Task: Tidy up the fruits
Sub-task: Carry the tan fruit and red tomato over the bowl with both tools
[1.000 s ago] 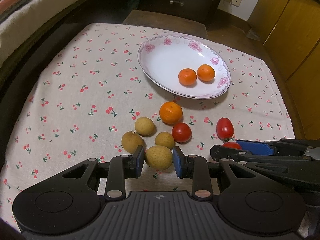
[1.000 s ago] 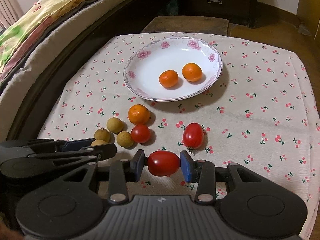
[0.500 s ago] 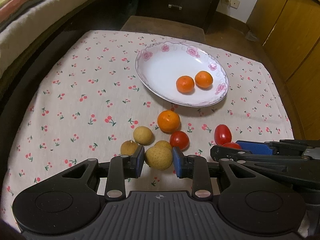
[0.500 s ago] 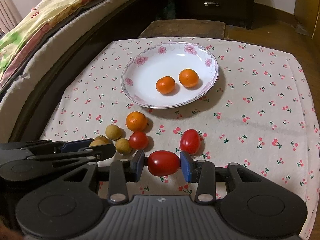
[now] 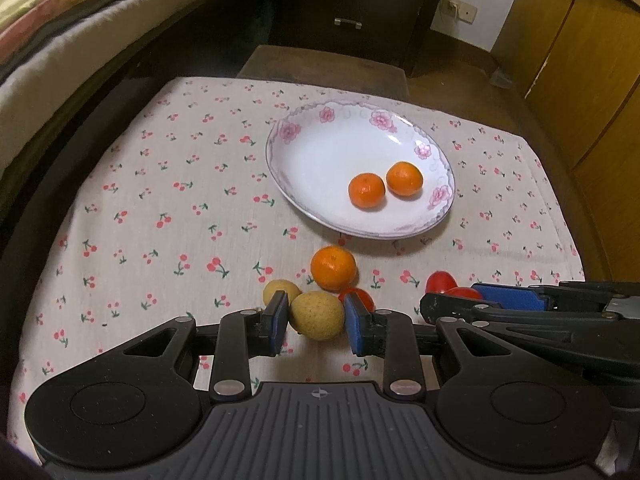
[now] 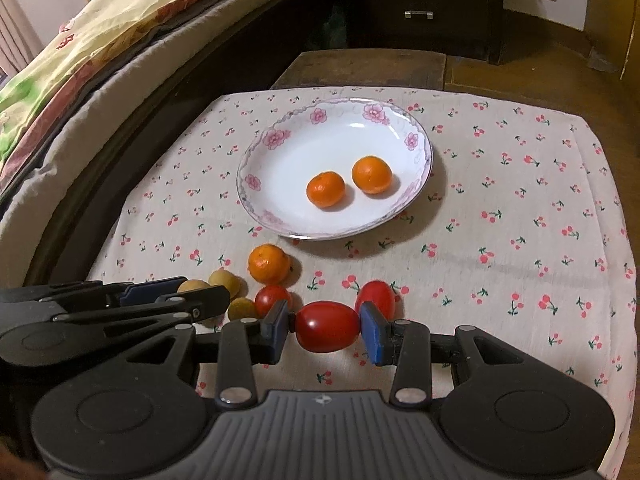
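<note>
My left gripper (image 5: 316,320) is shut on a yellow longan (image 5: 317,315) and holds it above the cloth. My right gripper (image 6: 326,326) is shut on a red cherry tomato (image 6: 327,326), also lifted. A white flowered plate (image 6: 280,168) holds two small oranges (image 6: 326,189) (image 6: 372,174). On the cloth before the plate lie a third orange (image 6: 269,263), a round tomato (image 6: 272,299), an oval tomato (image 6: 376,298) and more longans (image 6: 225,281).
The small table has a cherry-print cloth (image 6: 520,208). A bed (image 6: 80,60) runs along the left. A dark drawer cabinet (image 6: 420,4) stands behind, and a wooden wardrobe (image 5: 580,60) at the right.
Both grippers have risen with their fruit, so the table looks farther away. The loose fruits and the plate have not moved.
</note>
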